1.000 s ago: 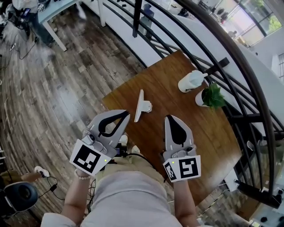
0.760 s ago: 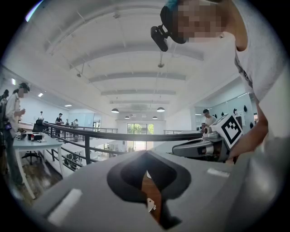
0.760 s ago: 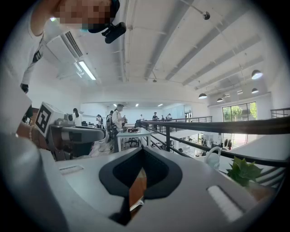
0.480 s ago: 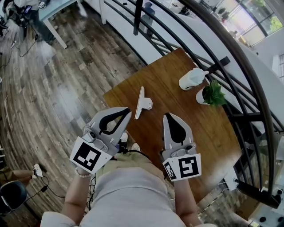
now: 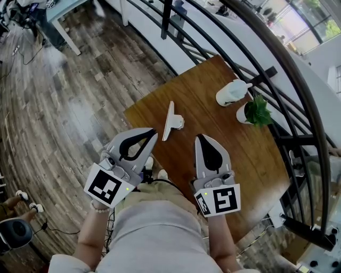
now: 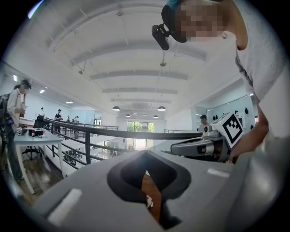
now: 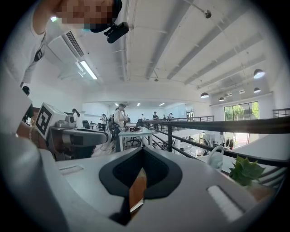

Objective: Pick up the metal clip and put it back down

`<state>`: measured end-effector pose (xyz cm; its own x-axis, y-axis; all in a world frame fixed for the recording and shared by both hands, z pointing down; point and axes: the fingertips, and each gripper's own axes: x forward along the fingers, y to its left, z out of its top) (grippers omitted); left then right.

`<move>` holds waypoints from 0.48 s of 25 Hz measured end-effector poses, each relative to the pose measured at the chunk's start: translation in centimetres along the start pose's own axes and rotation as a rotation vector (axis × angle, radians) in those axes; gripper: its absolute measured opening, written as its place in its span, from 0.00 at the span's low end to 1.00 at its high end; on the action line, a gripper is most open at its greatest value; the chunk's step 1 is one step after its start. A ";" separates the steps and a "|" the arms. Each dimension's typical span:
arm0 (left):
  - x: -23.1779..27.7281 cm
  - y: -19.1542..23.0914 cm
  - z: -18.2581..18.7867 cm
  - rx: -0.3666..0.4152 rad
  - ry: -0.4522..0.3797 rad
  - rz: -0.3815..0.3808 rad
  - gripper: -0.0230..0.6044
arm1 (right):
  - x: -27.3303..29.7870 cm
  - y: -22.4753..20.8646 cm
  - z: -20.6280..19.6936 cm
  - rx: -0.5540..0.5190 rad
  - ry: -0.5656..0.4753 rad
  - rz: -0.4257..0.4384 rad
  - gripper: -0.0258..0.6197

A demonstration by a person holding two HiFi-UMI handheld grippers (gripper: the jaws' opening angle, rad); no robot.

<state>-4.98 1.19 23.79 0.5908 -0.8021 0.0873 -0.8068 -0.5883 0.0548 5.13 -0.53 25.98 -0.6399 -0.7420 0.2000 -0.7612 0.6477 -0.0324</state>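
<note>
Our metal clip (image 5: 171, 121) lies on the wooden table (image 5: 224, 133) near its left edge, just ahead of our left gripper (image 5: 152, 132) and apart from our right gripper (image 5: 199, 138). Both have their jaws closed on nothing. Clip and grippers sit much as they did a second ago.

Bright, even daylight; fisheye edges bend strongly (gripper views' corners black).

Table (image 5: 234, 154): brown wooden top, bare in the middle.
White jug (image 5: 232, 93): stood near the table's far edge, close to its far corner.
Potted plant (image 5: 258, 111): green leaves in a white pot, just beside the jug at the same edge.
Railing (image 5: 277, 69): dark metal bars ran along that far edge.
Floor (image 5: 69, 117): grey-brown wooden planks.
Pale blue table (image 5: 64, 16): stood well apart.
</note>
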 end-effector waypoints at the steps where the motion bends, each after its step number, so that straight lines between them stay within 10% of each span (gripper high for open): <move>1: -0.1 0.0 0.0 -0.001 -0.001 0.001 0.04 | 0.0 0.1 0.0 -0.002 0.001 0.001 0.07; 12: -0.6 0.2 -0.3 0.000 0.005 0.015 0.04 | 0.0 0.5 -0.2 -0.013 0.010 0.008 0.07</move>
<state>-5.48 1.56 24.06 0.5783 -0.8105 0.0932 -0.8158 -0.5759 0.0537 4.77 -0.14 26.20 -0.6452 -0.7348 0.2094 -0.7543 0.6561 -0.0218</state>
